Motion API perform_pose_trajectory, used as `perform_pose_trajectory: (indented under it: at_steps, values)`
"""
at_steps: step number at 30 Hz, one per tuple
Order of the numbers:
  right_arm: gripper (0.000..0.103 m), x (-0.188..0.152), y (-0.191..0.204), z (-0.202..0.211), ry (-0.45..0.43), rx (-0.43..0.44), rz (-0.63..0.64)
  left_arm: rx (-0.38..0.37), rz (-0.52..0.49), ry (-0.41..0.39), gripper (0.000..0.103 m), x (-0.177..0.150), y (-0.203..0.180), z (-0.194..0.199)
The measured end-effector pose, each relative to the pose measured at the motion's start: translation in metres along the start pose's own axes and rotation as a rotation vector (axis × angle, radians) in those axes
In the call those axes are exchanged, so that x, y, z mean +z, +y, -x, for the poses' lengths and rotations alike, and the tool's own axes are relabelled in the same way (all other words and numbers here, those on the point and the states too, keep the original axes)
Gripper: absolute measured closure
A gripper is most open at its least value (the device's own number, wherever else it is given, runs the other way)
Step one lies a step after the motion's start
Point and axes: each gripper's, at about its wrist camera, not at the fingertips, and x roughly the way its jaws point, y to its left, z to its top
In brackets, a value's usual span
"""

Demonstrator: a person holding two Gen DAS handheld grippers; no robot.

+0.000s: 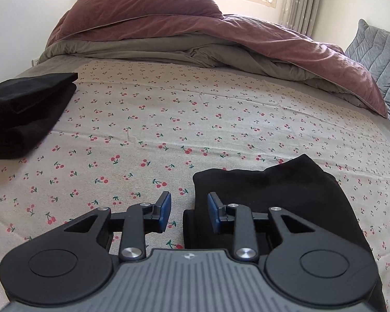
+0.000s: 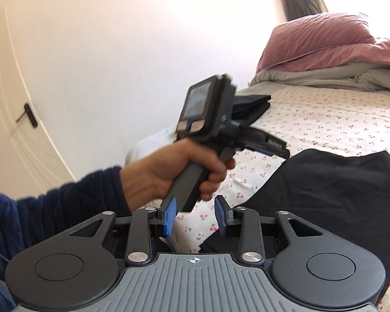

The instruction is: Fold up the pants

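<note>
A pair of black pants [image 1: 286,195] lies folded on the cherry-print sheet [image 1: 156,119], low and right in the left wrist view. My left gripper [image 1: 189,212] is open and empty, hovering over the pants' left edge. In the right wrist view the same pants [image 2: 338,182] lie at right. My right gripper [image 2: 196,214] is open and empty, above the pants' near left edge. The left gripper's body [image 2: 221,119] shows there, held in a hand above the bed.
A second folded black garment [image 1: 23,111] lies at the bed's left side. A mauve and grey duvet [image 1: 195,41] is heaped at the far end, with a grey pillow [image 1: 377,54] at right. A white wall and door [image 2: 18,104] stand left of the bed.
</note>
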Motion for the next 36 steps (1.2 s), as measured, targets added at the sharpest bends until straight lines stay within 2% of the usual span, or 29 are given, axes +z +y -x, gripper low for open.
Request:
perform_pose_trajectory:
  at_steps: [2, 4, 6, 8, 11, 13, 15, 18, 25, 27, 29, 32, 34, 36]
  values:
    - [0.071, 0.011, -0.024, 0.012, -0.048, -0.025, -0.081, -0.056, -0.006, -0.061, 0.080, 0.001, -0.004, 0.014]
    - [0.070, 0.017, -0.046, 0.018, -0.064, -0.128, -0.137, -0.115, -0.030, -0.113, 0.080, 0.000, -0.011, 0.026]
    - [0.069, 0.018, -0.064, 0.017, -0.052, -0.243, -0.173, -0.152, -0.063, -0.131, 0.077, -0.003, -0.020, 0.031]
    - [0.068, 0.015, -0.082, 0.007, 0.005, -0.363, -0.235, -0.162, -0.091, -0.086, 0.074, -0.008, -0.030, 0.024]
    - [0.068, -0.003, -0.112, -0.013, 0.151, -0.454, -0.364, -0.141, -0.117, 0.039, 0.074, -0.022, -0.044, 0.000]
    - [0.069, -0.017, -0.123, -0.026, 0.235, -0.504, -0.392, -0.085, -0.174, 0.125, 0.074, -0.033, -0.053, -0.014]
    - [0.069, -0.027, -0.122, -0.030, 0.243, -0.511, -0.376, -0.032, -0.217, 0.133, 0.073, -0.042, -0.061, -0.019]
    - [0.067, -0.030, -0.116, -0.032, 0.254, -0.522, -0.338, -0.012, -0.232, 0.139, 0.071, -0.043, -0.064, -0.018]
    - [0.067, -0.031, -0.121, -0.040, 0.259, -0.518, -0.305, -0.033, -0.133, 0.138, 0.066, -0.039, -0.051, -0.018]
    - [0.067, -0.031, -0.119, -0.039, 0.255, -0.518, -0.297, -0.018, -0.110, 0.137, 0.055, -0.037, -0.047, -0.017]
    - [0.067, -0.030, -0.115, -0.039, 0.247, -0.524, -0.266, 0.023, -0.086, 0.131, 0.050, -0.035, -0.041, -0.015]
    - [0.067, -0.025, -0.112, -0.033, 0.232, -0.544, -0.258, 0.039, -0.014, 0.130, 0.047, -0.030, -0.024, -0.013]
    - [0.053, -0.019, -0.116, -0.021, 0.195, -0.568, -0.284, 0.017, 0.056, 0.155, 0.046, -0.029, -0.012, -0.016]
    - [0.047, -0.013, -0.123, -0.008, 0.161, -0.603, -0.311, -0.003, 0.096, 0.170, 0.045, -0.029, -0.005, -0.017]
